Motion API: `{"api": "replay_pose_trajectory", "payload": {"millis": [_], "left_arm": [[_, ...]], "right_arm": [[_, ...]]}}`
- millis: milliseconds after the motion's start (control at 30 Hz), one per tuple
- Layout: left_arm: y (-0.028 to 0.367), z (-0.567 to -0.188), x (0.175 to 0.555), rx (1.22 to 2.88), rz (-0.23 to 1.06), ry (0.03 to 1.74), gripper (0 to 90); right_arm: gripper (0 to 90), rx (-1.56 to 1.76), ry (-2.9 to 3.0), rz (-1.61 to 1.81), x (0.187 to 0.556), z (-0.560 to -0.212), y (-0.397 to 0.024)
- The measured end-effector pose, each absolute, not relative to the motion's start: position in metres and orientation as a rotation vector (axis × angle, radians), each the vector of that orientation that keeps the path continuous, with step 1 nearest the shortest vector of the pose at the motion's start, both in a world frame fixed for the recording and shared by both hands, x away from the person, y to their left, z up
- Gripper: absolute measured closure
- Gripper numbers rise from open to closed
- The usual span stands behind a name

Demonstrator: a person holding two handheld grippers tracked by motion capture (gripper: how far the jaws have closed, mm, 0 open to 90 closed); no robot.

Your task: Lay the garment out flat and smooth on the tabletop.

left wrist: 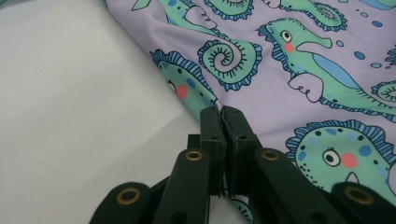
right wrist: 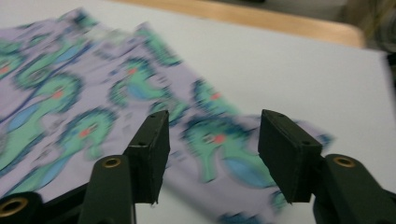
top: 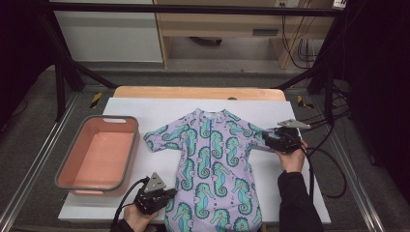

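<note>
**Seahorse suit pinned at one edge**

Left gripper pinches the seahorse suit at its lower left edge, jaws pressed tight. Right gripper hangs over the right sleeve, jaws apart, nothing between them. Suit lies flat on the white sheet; pink tub beside it holds nothing.

Two hand-held grippers, forearms entering from below.
Left gripper: jaws pressed together, low at the near left. Right gripper: jaws standing apart, nothing between them, held by a dark-sleeved arm.
</note>
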State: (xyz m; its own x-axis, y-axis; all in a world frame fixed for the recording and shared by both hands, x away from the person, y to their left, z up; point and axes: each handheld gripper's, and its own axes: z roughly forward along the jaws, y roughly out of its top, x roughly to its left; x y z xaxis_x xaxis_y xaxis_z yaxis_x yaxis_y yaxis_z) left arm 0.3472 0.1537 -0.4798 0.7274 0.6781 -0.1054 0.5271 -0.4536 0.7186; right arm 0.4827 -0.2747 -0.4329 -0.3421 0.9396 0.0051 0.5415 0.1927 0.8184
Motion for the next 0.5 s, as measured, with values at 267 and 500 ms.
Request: {"api": "replay_pose_trajectory", "payload": {"millis": [267,500], "left_arm": [[0.155,-0.479,0.347,2.144,0.242,0.913,87.3],[0.159,-0.473,0.345,2.119,0.237,0.92,87.4]], "right_arm": [[40.8,1.337,2.232,1.032,0.455,-0.473,-0.226],[86.9,1.375,2.214,1.014,0.452,-0.48,-0.218]]}}
